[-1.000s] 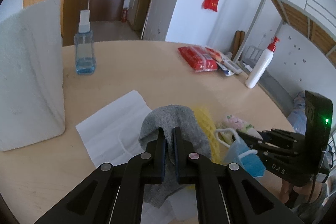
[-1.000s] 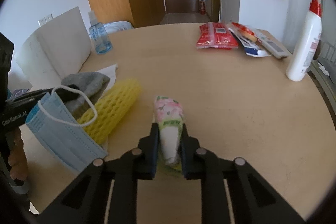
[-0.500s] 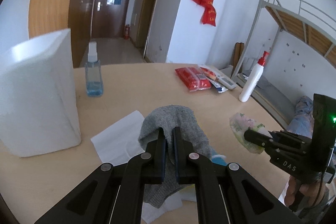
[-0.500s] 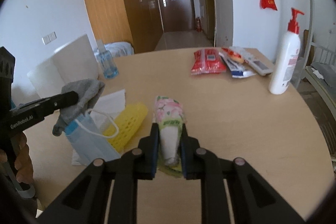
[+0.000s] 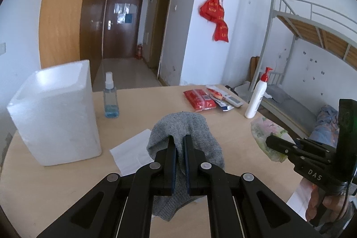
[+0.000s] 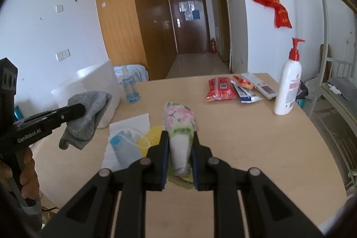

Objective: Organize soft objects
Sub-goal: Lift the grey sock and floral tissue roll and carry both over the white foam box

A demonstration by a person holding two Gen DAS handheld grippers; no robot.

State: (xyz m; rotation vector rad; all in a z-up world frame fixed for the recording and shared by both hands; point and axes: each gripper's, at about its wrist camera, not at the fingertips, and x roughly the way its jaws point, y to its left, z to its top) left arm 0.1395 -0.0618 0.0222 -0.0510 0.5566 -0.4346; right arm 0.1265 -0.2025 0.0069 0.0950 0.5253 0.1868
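While both tools hang above the near edge of the round wooden tabletop [image 6: 256, 133], the left gripper [image 5: 177, 144] has its jaws pinched tight on a grey sock [image 5: 185, 131], which droops in folds off the black fingers, clear of the wood; from the right wrist view that same sock [image 6: 87, 117] dangles near the left edge. Over on the other side, the right gripper [image 6: 178, 146] is clamped on a floral tissue pack [image 6: 179, 124], pink flowers and a green band up top, white body squeezed between the blue pads, lifted off the surface. A hand [image 6: 26, 173] grips the left tool's handle at the near left. Just below and left of the tissue pack, a blue face mask [image 6: 123, 146] lies on a white paper sheet [image 6: 131, 124], with a yellow foam net [image 6: 154, 133] tucked just beside it, partly hidden by the gripper. Further back by the left edge stands a white foam box [image 5: 55, 113], tall and upright, and behind it a clear spray bottle [image 5: 110, 97] with blue liquid. Across at the far right edge, a red packet [image 6: 221, 88] lies flat, touching a small clutter of packets and a white remote [image 6: 261, 86]. At the right edge stands a white pump bottle [image 6: 287, 86] with a red nozzle
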